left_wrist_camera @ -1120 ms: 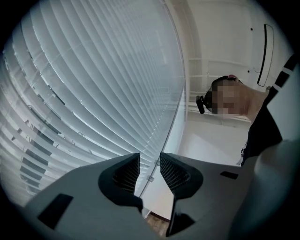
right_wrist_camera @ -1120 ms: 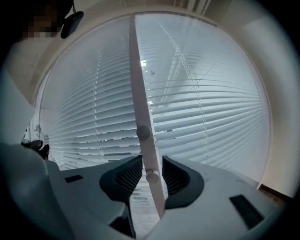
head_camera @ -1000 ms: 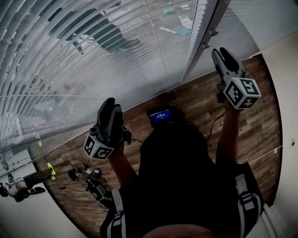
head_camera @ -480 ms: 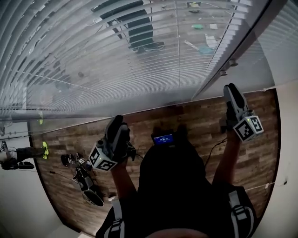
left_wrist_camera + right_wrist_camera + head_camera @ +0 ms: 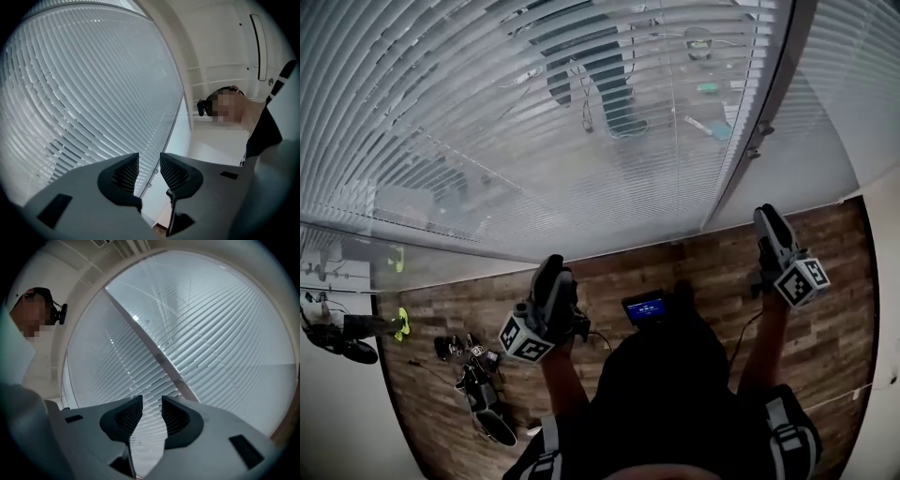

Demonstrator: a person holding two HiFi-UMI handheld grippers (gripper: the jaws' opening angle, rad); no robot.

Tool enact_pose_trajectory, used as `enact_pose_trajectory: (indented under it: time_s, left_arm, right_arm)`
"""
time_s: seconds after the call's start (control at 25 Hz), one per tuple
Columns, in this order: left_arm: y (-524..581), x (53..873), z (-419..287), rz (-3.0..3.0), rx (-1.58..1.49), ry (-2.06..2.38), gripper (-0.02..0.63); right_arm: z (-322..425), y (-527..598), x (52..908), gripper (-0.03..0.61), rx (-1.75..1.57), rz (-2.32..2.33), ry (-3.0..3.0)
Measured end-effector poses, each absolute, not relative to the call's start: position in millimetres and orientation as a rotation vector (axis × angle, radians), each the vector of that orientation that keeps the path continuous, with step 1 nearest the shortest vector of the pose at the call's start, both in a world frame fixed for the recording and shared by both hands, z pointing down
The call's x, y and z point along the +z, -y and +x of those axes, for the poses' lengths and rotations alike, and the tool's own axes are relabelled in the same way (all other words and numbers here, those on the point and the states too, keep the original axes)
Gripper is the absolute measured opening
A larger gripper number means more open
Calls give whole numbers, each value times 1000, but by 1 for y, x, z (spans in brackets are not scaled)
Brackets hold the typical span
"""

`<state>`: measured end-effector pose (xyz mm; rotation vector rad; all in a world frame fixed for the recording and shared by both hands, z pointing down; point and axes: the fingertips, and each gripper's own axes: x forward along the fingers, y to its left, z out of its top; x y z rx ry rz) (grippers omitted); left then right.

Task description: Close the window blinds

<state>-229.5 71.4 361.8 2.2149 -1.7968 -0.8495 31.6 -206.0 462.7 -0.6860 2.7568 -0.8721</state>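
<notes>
Okay, so compared with a second ago both grippers sit lower in the head view. The right gripper was up beside the window post, and now it's over the wood floor, clear of the window blinds. The left gripper has slid right and down too.

Both have their jaws apart with nothing between them – in each gripper view only slats show through the gap. The blinds fill the whole upper part of the head view, with gaps between the slats. Their bottom edge runs just above both gripper tips, touching neither.

A bare strip of floor lies between the two grippers, apart from a small blue-screen device. Some gear lies on the floor left of the left gripper.
</notes>
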Motion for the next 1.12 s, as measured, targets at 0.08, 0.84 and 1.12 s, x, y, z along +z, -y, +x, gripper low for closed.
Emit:
enact_pose_trajectory:
  time_s: [0.08,0.84,1.12]
  left_arm:
    - [-91,370,-233,2204,-882,1796,138]
    - [-208,380,-207,2166,-1052,1807,138]
    - [-213,376,-194,2145,-1041,1881,138]
  right_arm:
    - [29,185,458,132,-848,-685,-2769]
    - [55,34,411,112,-927,-458,-2719]
    - [54,24,404,63,-885,-337,-2759]
